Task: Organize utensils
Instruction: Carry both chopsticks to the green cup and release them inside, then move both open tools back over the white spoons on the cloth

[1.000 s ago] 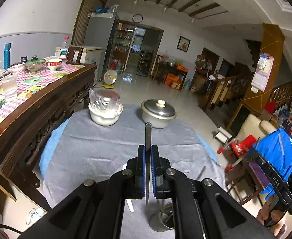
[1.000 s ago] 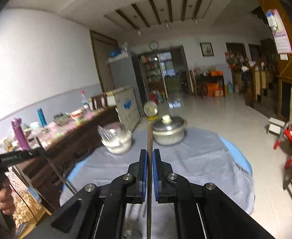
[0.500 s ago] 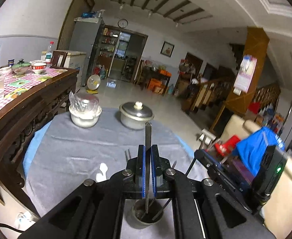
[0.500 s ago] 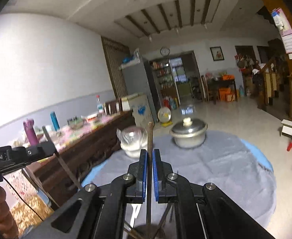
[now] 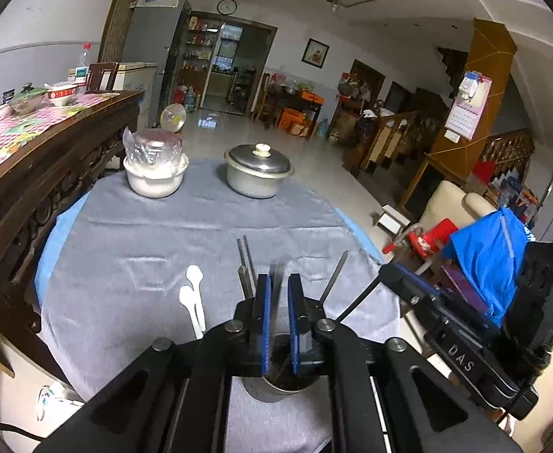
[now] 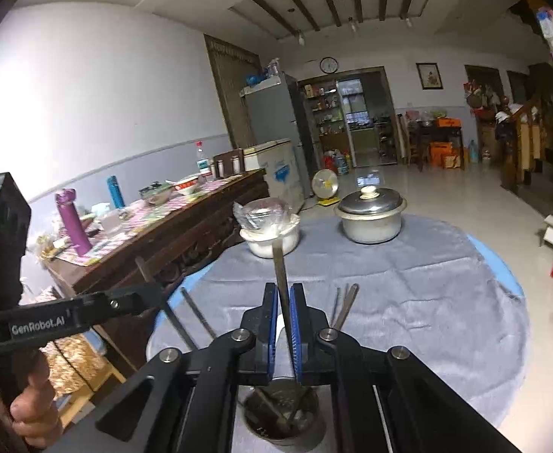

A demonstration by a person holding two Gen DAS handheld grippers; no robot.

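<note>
A metal cup (image 5: pixel 276 385) stands on the grey cloth at the near edge of the round table; it also shows in the right wrist view (image 6: pixel 282 421) with several utensils in it. My left gripper (image 5: pixel 277 287) is just above the cup, jaws slightly apart, with a blurred utensil (image 5: pixel 276 275) between them that looks loose. My right gripper (image 6: pixel 283 296) is over the cup too, its pads close around a metal utensil (image 6: pixel 279 264) that stands upright. Two white spoons (image 5: pixel 193 298) and metal chopsticks (image 5: pixel 245 268) lie on the cloth beyond the cup.
A white bowl with plastic wrap (image 5: pixel 155 173) and a lidded steel pot (image 5: pixel 258 175) stand at the far side of the table. A dark wooden sideboard (image 5: pixel 50 158) runs along the left. The right gripper's body (image 5: pixel 465 339) is close on the right.
Both grippers have come down over the cup. The left jaws have parted and its utensil has dropped lower. The right utensil has tilted and sunk toward the cup.
</note>
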